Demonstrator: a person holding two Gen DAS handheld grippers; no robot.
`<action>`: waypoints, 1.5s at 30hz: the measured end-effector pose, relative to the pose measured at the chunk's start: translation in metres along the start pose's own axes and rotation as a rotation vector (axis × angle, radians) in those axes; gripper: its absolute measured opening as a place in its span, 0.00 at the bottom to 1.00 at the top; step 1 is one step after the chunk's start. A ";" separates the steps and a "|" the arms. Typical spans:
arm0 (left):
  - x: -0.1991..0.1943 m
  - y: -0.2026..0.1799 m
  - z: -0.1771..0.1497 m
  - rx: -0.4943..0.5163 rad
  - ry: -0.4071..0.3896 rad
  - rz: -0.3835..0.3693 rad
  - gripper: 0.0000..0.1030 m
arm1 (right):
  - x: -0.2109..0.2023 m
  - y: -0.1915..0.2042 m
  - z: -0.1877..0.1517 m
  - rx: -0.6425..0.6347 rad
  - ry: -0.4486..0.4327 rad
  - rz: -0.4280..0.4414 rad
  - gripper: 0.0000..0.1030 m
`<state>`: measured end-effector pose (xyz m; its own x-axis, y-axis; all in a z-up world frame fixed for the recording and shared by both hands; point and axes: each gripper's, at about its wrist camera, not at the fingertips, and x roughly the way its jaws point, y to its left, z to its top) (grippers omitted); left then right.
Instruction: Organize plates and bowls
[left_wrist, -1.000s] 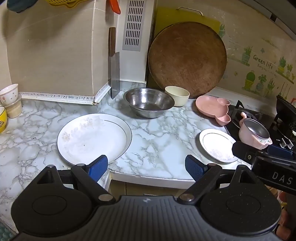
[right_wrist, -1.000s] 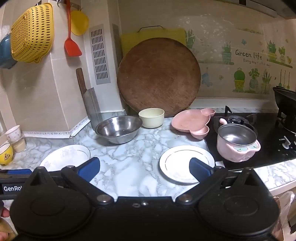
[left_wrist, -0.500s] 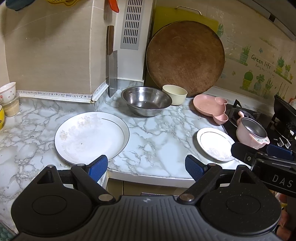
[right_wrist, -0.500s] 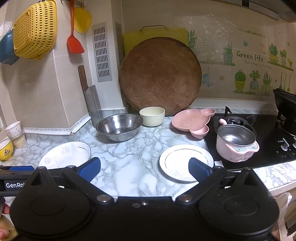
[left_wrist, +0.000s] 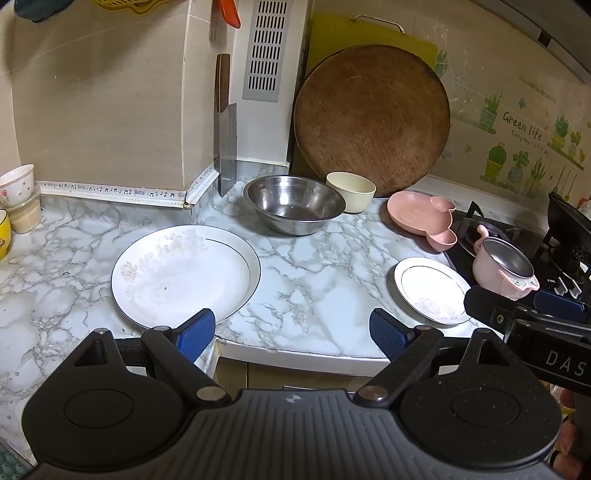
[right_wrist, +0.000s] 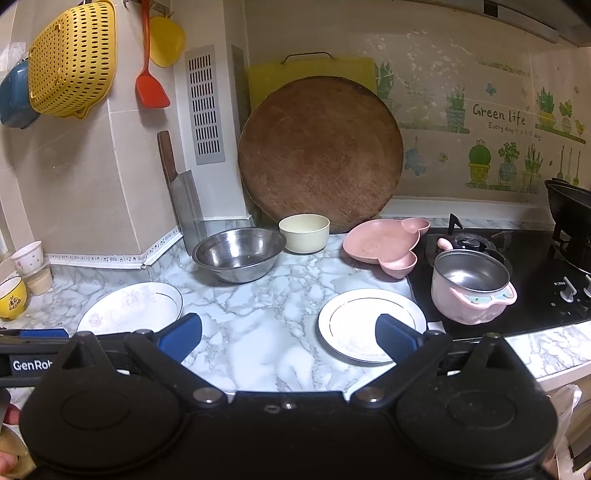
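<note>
Nothing has changed over the last second: my left tongs (left_wrist: 291, 332) and right tongs (right_wrist: 290, 334) both stay wide and empty, parked at the counter edge. Big floral plate (left_wrist: 184, 273) sits at 10 o'clock from my left tongs, small plate (right_wrist: 371, 323) at 1 o'clock from my right. Steel bowl (left_wrist: 295, 203) at 12, cream bowl (left_wrist: 351, 190) beside it, pink dish (left_wrist: 421, 216) at 2. Sorting looks not started

Left gripper (left_wrist: 291, 334) and right gripper (right_wrist: 289, 334) side by side, tilted downward, blue pads (left_wrist: 195, 334) spread wide, nothing between the jaws of either.
</note>
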<state>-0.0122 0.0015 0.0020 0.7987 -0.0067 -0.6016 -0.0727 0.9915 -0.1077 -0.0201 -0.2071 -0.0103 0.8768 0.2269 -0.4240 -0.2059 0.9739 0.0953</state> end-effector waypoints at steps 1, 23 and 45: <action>0.000 0.000 0.000 0.000 -0.001 0.000 0.89 | 0.000 0.000 0.000 0.001 0.000 0.001 0.98; -0.004 0.007 0.005 -0.012 -0.035 0.002 0.89 | -0.004 0.006 0.001 -0.002 -0.036 0.022 0.97; 0.046 0.053 0.014 -0.067 0.025 0.107 0.89 | 0.065 0.023 0.017 -0.084 0.055 0.132 0.98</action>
<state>0.0292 0.0552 -0.0202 0.7691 0.0945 -0.6321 -0.1969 0.9759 -0.0937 0.0395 -0.1696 -0.0209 0.8149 0.3504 -0.4617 -0.3556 0.9313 0.0791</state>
